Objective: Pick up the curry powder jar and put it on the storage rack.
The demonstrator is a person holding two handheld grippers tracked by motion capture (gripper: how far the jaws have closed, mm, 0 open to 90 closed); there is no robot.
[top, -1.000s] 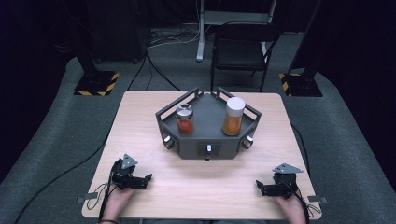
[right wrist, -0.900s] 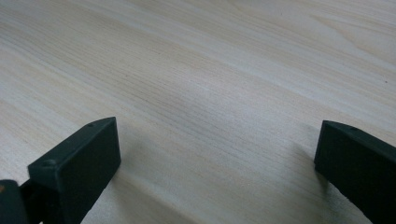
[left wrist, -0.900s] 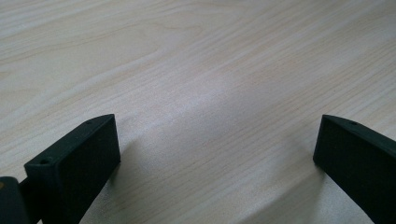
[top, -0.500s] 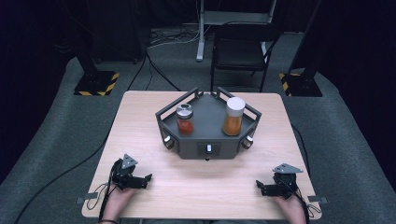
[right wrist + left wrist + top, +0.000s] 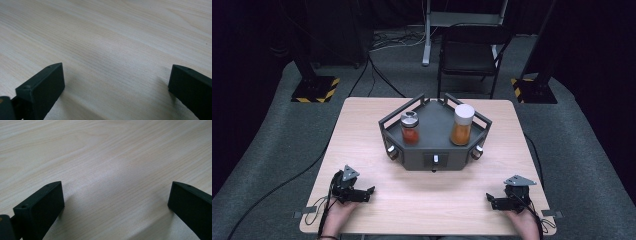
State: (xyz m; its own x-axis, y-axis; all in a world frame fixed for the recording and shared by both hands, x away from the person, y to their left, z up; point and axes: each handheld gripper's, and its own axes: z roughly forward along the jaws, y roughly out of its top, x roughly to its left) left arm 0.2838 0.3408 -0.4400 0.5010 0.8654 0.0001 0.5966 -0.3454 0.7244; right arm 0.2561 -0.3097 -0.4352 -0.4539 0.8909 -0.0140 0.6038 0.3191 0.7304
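Both grippers are resting low on the pale wood-grain table — the left gripper and the right gripper are each holding their blocky black jaws spread wide, gripping nothing. Well apart from them, a silver-lidded jar and a taller white-capped jar are standing upright in the dark angular tray.

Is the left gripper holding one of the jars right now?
No, the left gripper rests on the table with its jaws apart and nothing between them, while both jars stand in the dark tray.
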